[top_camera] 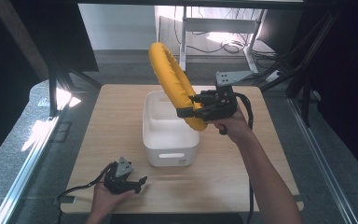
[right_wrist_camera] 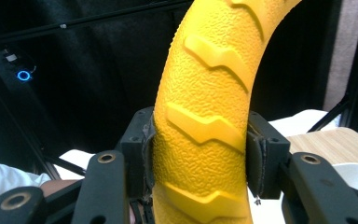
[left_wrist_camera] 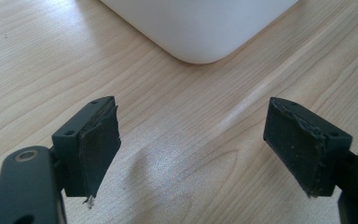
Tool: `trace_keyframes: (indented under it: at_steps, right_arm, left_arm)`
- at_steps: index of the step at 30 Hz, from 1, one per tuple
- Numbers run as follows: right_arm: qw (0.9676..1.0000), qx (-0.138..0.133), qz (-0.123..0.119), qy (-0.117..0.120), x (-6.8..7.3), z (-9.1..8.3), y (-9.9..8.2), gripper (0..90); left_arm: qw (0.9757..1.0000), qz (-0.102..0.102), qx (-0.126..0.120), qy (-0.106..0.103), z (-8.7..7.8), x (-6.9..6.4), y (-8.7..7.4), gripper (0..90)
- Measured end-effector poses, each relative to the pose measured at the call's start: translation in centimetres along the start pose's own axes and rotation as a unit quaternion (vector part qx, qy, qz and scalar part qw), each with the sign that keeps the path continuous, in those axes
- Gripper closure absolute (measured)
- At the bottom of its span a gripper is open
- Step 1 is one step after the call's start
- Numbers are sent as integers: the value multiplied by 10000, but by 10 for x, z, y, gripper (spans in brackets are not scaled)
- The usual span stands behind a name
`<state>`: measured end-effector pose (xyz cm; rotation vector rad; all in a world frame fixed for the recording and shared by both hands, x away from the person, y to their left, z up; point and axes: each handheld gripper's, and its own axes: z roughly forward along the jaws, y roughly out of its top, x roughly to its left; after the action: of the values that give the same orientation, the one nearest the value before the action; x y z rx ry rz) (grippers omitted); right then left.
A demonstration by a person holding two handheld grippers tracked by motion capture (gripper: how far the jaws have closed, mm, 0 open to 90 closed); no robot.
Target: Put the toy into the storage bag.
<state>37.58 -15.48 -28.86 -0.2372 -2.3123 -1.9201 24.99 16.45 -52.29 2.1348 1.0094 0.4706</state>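
A yellow rubber ring (top_camera: 171,79) with a raised tread pattern is held up in the air, tilted over the white bin (top_camera: 169,140) at the table's middle. My right gripper (top_camera: 192,106) is shut on the ring's lower part, above the bin's right rim. In the right gripper view the yellow ring (right_wrist_camera: 205,112) is squeezed between both pads (right_wrist_camera: 147,154). My left gripper (top_camera: 137,181) lies low near the table's front edge, left of the bin's front, held in a hand. Its jaws stand wide apart, with bare wood between the pads (left_wrist_camera: 98,144); the gripper (left_wrist_camera: 191,151) holds nothing.
The wooden table (top_camera: 112,135) has free room left and right of the bin. The bin's rounded corner (left_wrist_camera: 200,28) lies just ahead of the left gripper. Dark frame legs (top_camera: 56,88) stand at the table's far corners; cables lie on the floor behind.
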Motion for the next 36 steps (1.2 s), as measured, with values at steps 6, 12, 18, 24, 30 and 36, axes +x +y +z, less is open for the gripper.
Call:
trace_keyframes:
  at_steps: [6,12,18,24,30,36]
  right_arm:
    - [9999,24,-11,115,0,9,0,512]
    - [9998,58,15,197,-2,17,-1,512]
    - [9995,105,29,283,-2,23,-3,512]
    - [9991,176,62,374,-3,27,-7,512]
    - [9986,281,172,408,-6,33,-14,512]
    - [9981,349,217,461,-9,38,-19,512]
  left_arm:
    - [10000,9,0,9,0,0,0,186]
    - [10000,17,-5,16,-1,0,0,186]
    - [10000,27,13,12,0,0,0,186]
    - [10000,27,14,15,0,0,-1,186]
    - [10000,25,5,12,0,0,-1,185]
    - [10000,26,27,20,0,-1,-1,185]
